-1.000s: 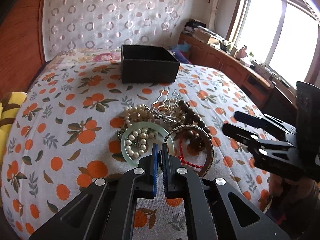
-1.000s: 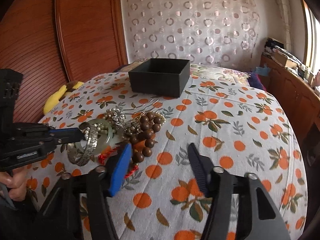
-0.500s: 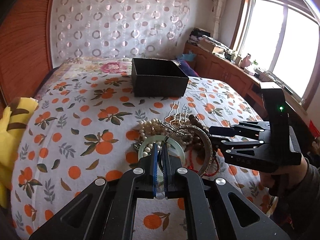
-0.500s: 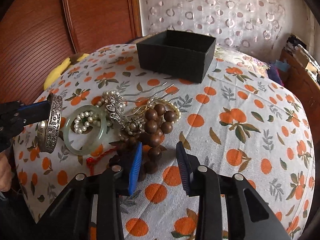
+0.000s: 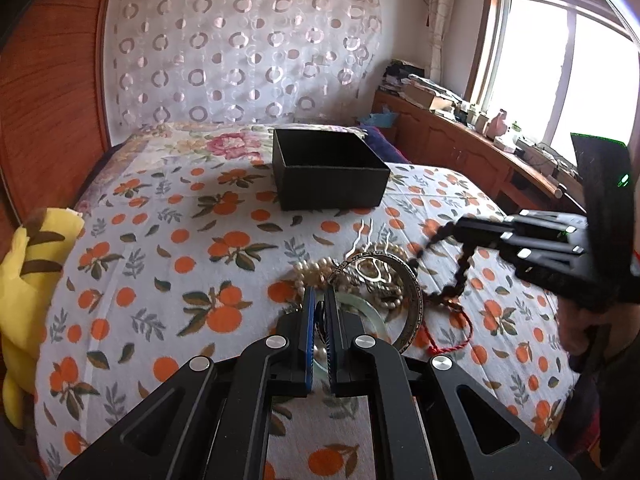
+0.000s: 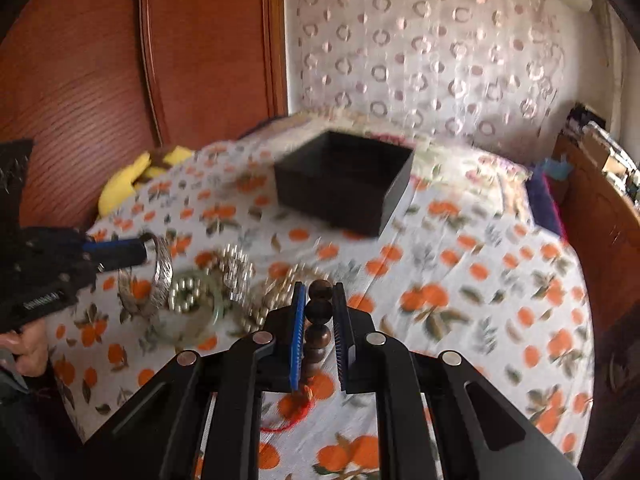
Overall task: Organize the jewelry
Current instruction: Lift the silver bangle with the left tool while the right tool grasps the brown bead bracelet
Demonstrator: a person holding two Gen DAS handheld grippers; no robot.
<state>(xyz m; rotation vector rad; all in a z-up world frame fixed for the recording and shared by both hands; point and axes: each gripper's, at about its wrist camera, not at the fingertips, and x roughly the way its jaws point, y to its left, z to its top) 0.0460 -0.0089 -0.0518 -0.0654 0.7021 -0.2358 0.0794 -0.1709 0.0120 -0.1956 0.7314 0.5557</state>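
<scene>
While left gripper (image 5: 319, 314) grips silver bangle (image 5: 414, 300), right gripper (image 6: 319, 312) clamps wooden beads (image 6: 319, 310)

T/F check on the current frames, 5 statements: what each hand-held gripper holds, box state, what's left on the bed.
1. The right hand-held gripper is shut on the dark bead string. True.
2. The left hand-held gripper is open and holds nothing. False: it is shut on the silver bangle, which stands on edge.
3. The black box already holds the pearls. False: the pearls lie on the bedspread; no jewelry shows in the visible part of the box.
4. The bead string hangs from the right hand-held gripper, with a red cord trailing on the bedspread. True.
5. The jade bangle is in the box. False: it lies on the bedspread near the left fingertips.
</scene>
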